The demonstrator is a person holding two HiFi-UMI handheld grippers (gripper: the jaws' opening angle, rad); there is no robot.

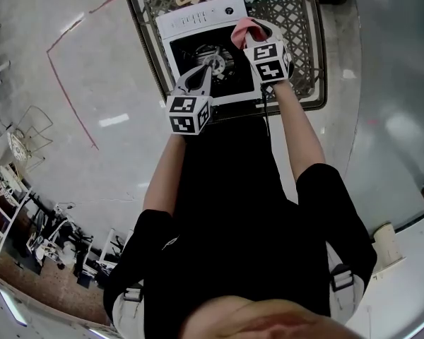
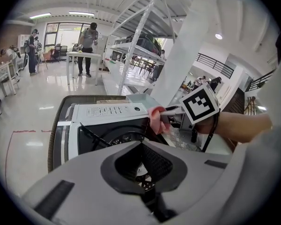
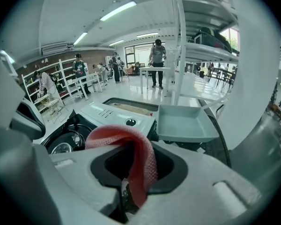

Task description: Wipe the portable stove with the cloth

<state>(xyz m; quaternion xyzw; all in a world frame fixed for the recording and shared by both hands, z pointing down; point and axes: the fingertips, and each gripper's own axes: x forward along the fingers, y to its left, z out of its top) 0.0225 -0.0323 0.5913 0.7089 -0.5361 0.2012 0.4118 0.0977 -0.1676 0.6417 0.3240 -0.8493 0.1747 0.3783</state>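
- The wicker table [image 1: 302, 21] carries everything, and the stove sits squarely on it. I'd keep my strokes light so that nothing slides on the weave.
- The stove [image 1: 198, 18] lies ahead of me, its white control strip on the far side and the black burner well [image 1: 230, 69] on the near side. As I judge it, the flat white parts are the easy ground, so I'd wipe them in long, overlapping passes before going into the well.
- The left gripper [image 1: 210, 66] hangs over the near left of the burner well. Its jaws are closed together with nothing between them. I'd rest it on the stove's near edge to steady the body against the wiping hand.
- The right gripper [image 1: 251, 42] is over the stove's far right corner, its jaws pinched on the cloth.
- The cloth [image 1: 241, 29], pink and knitted, loops up out of those jaws and hangs down again just above the control strip. Only a small fold is free, so I'd tilt the gripper down until the fold lies flat on the surface. The metal tips should stay off the stove.
- The round knob [image 3: 130, 122] on the control strip could snag the cloth, so I'd go around it slowly.
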